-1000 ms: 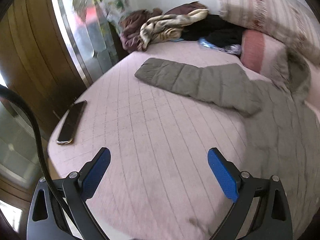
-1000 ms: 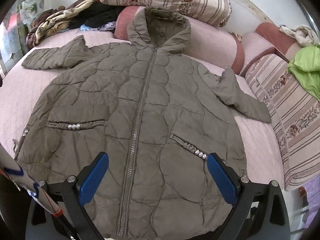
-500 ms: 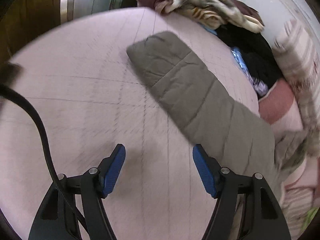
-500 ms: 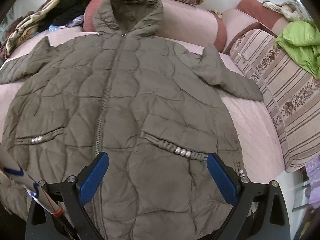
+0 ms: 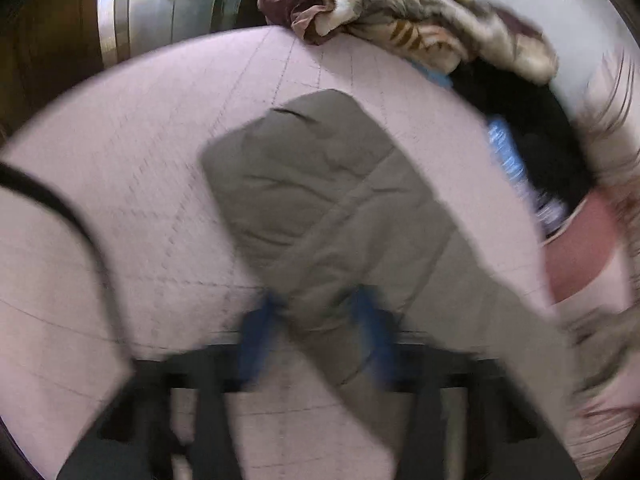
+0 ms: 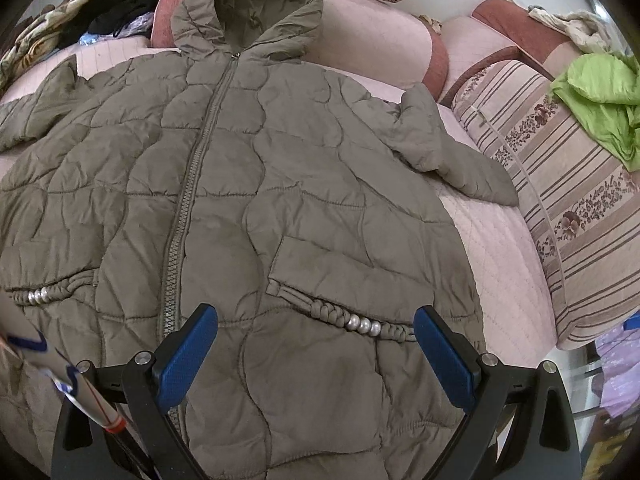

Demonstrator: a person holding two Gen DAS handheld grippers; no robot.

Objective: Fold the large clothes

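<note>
Scene: a bed (image 6: 508,240) with a pale pink quilted cover is carrying a large olive quilted hooded coat (image 6: 256,184), lying front up, zipped, with its hood resting against the bolster pillows at the head.
Coat position: the body is filling most of the right wrist view, and both sleeves are spreading outward onto the cover.
Left claw (image 5: 316,320): its jaws have just been closing, and in the blurred left wrist view the blue pads are pinching the left sleeve (image 5: 320,208) a little up from the cuff.
Right claw (image 6: 316,356): it is hovering wide open and empty above the lower front of the coat, near the pearl-trimmed pocket (image 6: 352,320), touching nothing.
Surroundings: a heap of crumpled clothes (image 5: 404,12) is lying beyond the sleeve end, and a lime green garment (image 6: 600,100) is draped over a striped cushion on the far side.
Step in hand: judging from the grip, the first fold is starting, with the sleeve being taken up.
Next move: it is likely calling for lifting the sleeve and carrying it across onto the chest, laying it flat without dragging the body of the coat, while the right claw is free to take the other sleeve.
Risk: puffy filling may be slipping from a shallow pinch.
</note>
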